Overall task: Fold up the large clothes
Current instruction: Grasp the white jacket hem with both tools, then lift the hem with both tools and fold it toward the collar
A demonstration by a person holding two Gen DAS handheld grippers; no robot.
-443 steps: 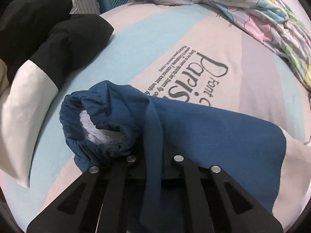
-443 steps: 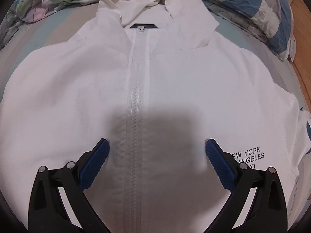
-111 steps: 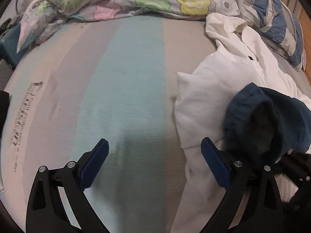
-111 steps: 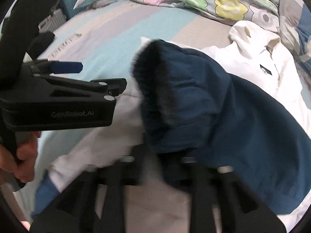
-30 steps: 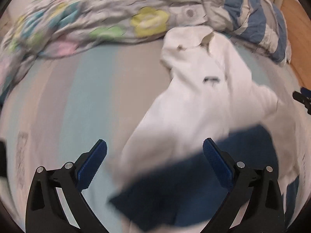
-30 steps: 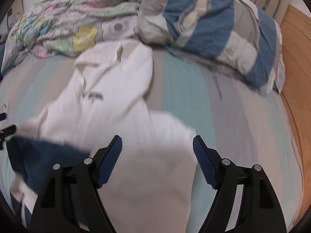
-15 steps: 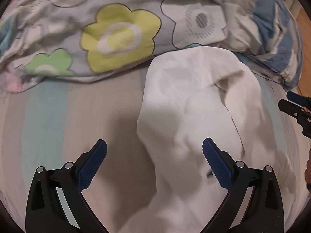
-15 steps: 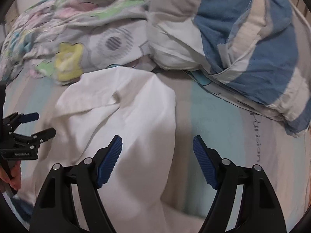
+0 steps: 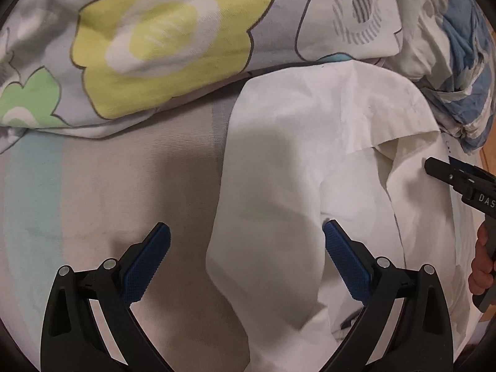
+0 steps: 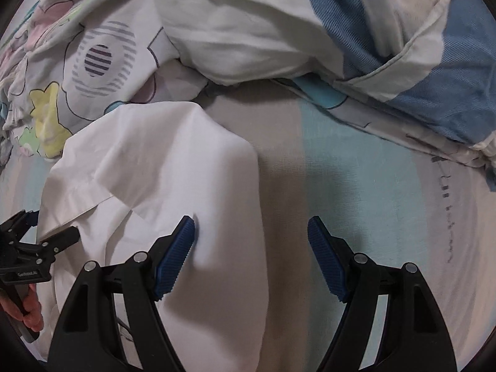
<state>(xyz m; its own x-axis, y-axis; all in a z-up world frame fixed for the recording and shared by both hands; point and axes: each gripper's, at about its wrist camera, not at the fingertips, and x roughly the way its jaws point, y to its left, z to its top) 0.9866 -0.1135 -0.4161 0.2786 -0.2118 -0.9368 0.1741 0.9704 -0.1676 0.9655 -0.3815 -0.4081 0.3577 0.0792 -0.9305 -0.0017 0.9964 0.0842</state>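
Two grippers are at work, and both stand with their fingers spread wide, nothing between the pads. The left gripper (image 9: 246, 245) hovers over the left edge of the one white garment (image 9: 310, 161), its left blue pad above the striped bedsheet (image 9: 124, 186) and its right pad over the white cloth. The right gripper (image 10: 251, 238) straddles the garment's right edge: its left pad touches or nearly touches the white fabric, while its right pad hangs over bare sheet. Each gripper shows in the other's view, at the frame's side, held by a hand (image 9: 482, 266).

One garment is on the bed, lying near the head end with its hood or collar end just below one floral duvet (image 9: 139, 40) and one blue-and-white bundle of bedding (image 10: 403, 46), which may be a pillow or a quilt; the fisheye edge makes that hard to settle. Two blue pads show on each gripper, four in all.

Compared with half a second ago, both cameras sit closer to the garment's top, so the yellow flower on the duvet fills more of the left view. A second ago a dark blue sleeve lay across the white body in view; now only white cloth shows. Nearly four seconds back the right gripper was clamped on that blue sleeve, and it has since let go.
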